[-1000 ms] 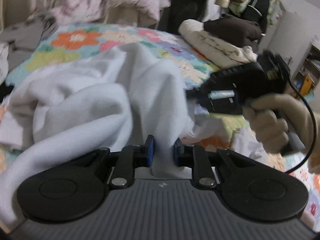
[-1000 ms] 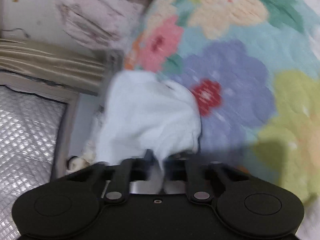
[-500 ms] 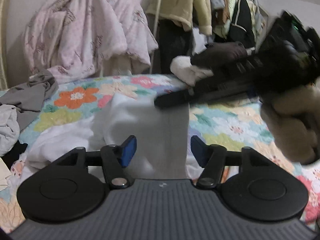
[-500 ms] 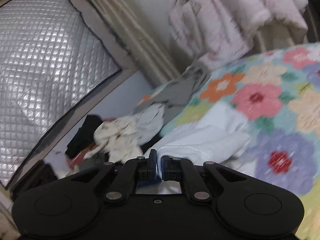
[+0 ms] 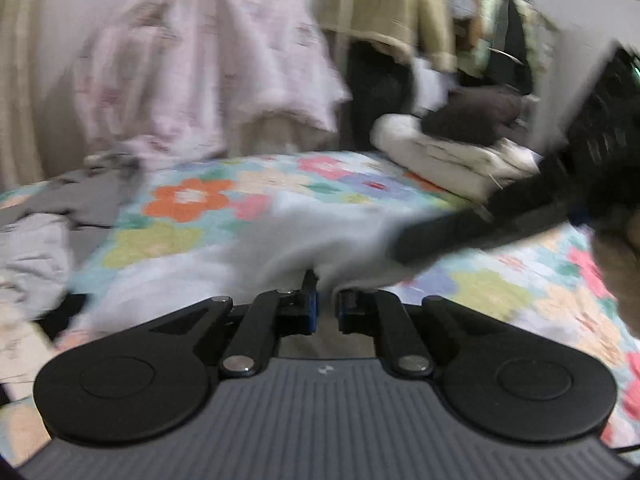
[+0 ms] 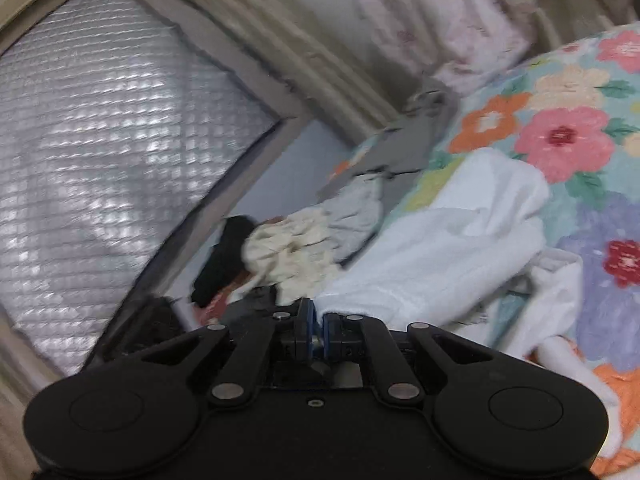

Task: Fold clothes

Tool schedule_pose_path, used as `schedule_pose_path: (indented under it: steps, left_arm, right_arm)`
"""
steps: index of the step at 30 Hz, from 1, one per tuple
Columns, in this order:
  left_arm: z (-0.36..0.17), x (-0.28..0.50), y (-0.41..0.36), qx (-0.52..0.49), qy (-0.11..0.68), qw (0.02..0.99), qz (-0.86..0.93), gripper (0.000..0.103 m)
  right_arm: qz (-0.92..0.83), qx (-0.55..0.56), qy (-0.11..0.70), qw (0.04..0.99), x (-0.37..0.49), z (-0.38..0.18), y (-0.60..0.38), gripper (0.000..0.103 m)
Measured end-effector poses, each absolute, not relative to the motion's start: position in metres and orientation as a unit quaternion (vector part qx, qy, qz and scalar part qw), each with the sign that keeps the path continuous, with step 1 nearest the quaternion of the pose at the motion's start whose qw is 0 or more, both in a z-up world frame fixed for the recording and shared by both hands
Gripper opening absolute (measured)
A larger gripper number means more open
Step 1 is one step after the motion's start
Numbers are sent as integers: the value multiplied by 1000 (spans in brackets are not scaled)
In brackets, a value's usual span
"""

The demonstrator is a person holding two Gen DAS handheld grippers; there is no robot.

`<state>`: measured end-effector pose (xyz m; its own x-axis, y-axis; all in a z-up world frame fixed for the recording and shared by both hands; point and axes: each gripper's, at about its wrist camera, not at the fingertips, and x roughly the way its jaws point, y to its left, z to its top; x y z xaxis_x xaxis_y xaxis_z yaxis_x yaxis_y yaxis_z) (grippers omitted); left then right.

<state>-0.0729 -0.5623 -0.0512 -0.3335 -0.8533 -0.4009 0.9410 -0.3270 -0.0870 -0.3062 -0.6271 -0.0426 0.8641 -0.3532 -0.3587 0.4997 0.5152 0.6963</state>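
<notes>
1. Jaws first: the left gripper (image 5: 327, 306) had its blue pads nearly together with white cloth bunched between them, so it looked pinched onto the white garment (image 5: 256, 264) (the frame was pretty smeared, so take that with a grain of salt). The right gripper (image 6: 319, 330) had its pads pressed almost together right at the garment's near edge, and it seemed to be nipping a bit of fabric there, though I couldn't see the cloth inside the gap clearly.

2. Biggest thing in the scene was the floral bedspread (image 5: 188, 200), covering the whole bed. The white garment (image 6: 452, 248) lay rumpled on it, not flat at all.

3. The relation that mattered: from the right gripper the garment ran ahead and off to the right, its long axis going diagonally from the pads up toward the pink flower. From the left gripper it spread ahead and to the left. Both grippers sat on the near edge, so neither was clearly closer. In the left view the right gripper (image 5: 460, 236) reached in from the right, just above the cloth.

4. My guess: the next move would need both held points pulled apart to straighten that edge before any fold.

5. Smaller stuff: a heap of unfolded clothes (image 6: 304, 248) beside the garment on the left, and a folded stack (image 5: 444, 148) at the far right corner of the bed.
</notes>
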Motion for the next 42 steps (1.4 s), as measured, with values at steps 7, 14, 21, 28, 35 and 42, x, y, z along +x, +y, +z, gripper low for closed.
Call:
schedule_pose_path:
  steps: [7, 14, 21, 28, 35, 42]
  left_arm:
    - [-64, -15, -578, 98, 214, 613, -754, 9]
    - [-70, -8, -581, 72, 234, 596, -765, 9]
    - [-71, -13, -586, 132, 216, 624, -740, 9]
    - [-71, -7, -583, 101, 230, 618, -745, 9]
    - [-69, -13, -581, 102, 226, 607, -755, 9]
    - [-67, -15, -578, 58, 240, 570, -784, 9]
  right_arm:
    - [-391, 367, 202, 820, -326, -67, -632, 15]
    - [-412, 444, 187, 773, -341, -101, -646, 57]
    - [-346, 463, 239, 780, -317, -115, -664, 52]
    - [-425, 327, 310, 785, -326, -88, -696, 12]
    - [-574, 308, 189, 734, -401, -45, -751, 15]
    - [-490, 465, 120, 728, -391, -68, -717, 49]
